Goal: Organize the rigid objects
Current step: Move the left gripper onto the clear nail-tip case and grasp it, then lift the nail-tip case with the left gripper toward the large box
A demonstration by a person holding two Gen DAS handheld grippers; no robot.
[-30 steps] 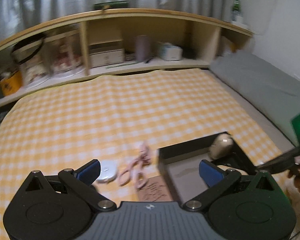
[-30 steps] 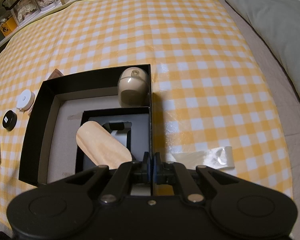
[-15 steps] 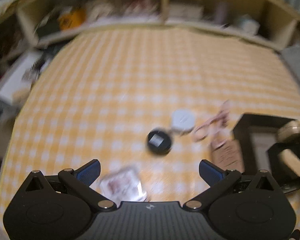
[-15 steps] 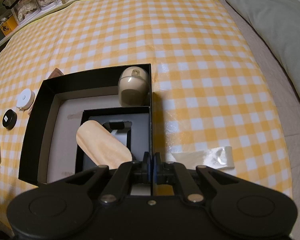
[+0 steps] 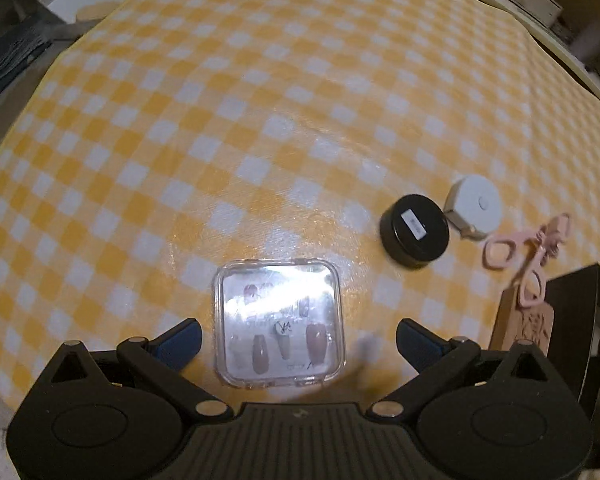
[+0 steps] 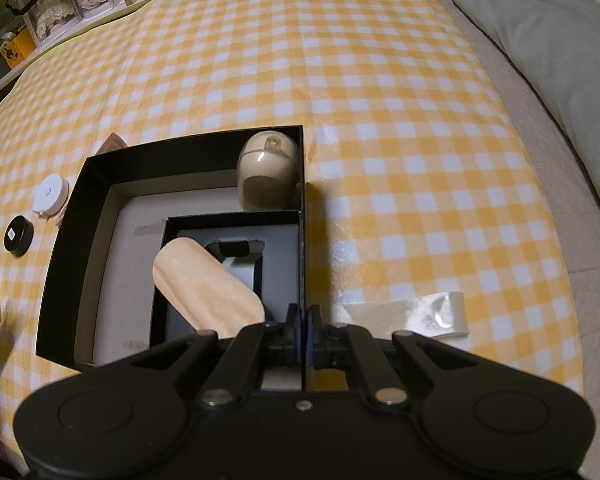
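My left gripper (image 5: 298,336) hangs open over the checked cloth, pointing steeply down. A clear square case of false nails (image 5: 280,320) lies flat between its blue fingertips, untouched. To the right lie a black round tin (image 5: 414,236), a white tape measure (image 5: 476,206) and pink scissors (image 5: 532,256). My right gripper (image 6: 303,320) is shut on the right wall of the black box (image 6: 80,216). Inside that box sit a beige egg-shaped object (image 6: 266,176) and a smaller black box (image 6: 228,220) with a wooden oval piece (image 6: 208,288) leaning in it.
A carved wooden tag (image 5: 528,328) lies under the scissors, against the black box's corner (image 5: 580,292). A strip of clear tape (image 6: 412,312) sits right of the box. A grey pillow (image 6: 540,40) borders the cloth at the right; shelves (image 6: 60,12) run along the far edge.
The left gripper has swung left and down from facing the shelves to hanging over the clear nail case, which now lies between its fingers. The right gripper has not moved.
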